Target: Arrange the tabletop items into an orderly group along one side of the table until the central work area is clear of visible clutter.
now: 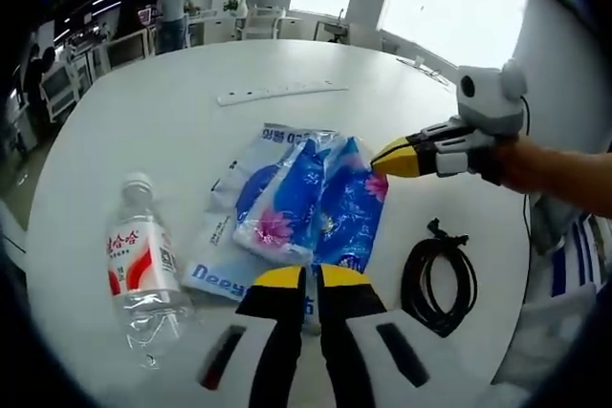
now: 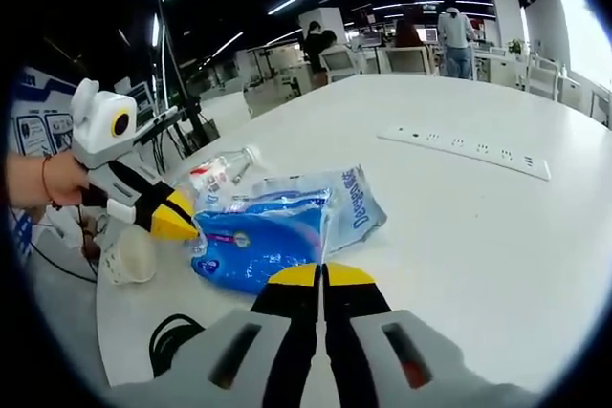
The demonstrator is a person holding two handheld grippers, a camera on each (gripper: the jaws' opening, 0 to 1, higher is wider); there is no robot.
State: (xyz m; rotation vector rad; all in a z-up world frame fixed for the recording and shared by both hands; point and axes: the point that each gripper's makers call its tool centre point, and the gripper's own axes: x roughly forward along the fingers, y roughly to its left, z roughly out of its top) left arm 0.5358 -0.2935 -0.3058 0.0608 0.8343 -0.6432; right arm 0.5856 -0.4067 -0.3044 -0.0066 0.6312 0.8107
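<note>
White round worktop (image 1: 402, 112) in a big bright office holds blue tissue packs (image 1: 311, 203) just past the left gripper (image 1: 304, 279), whose jaws are together. The right gripper (image 2: 322, 276) has its jaws together too, tips beside the packs. A water bottle (image 1: 142, 260), black cable (image 1: 440, 274) and power strip (image 1: 277, 93) lie around them.

Round white table (image 1: 115, 131) is carrying: clear plastic water bottle with red-white label (image 1: 142, 269) lying lower left; blue-and-white plastic packets (image 1: 296, 212) lying centre frame; coiled black cable (image 1: 440, 279) sitting lower right; long white power strip (image 1: 279, 93) lying upper centre.
</note>
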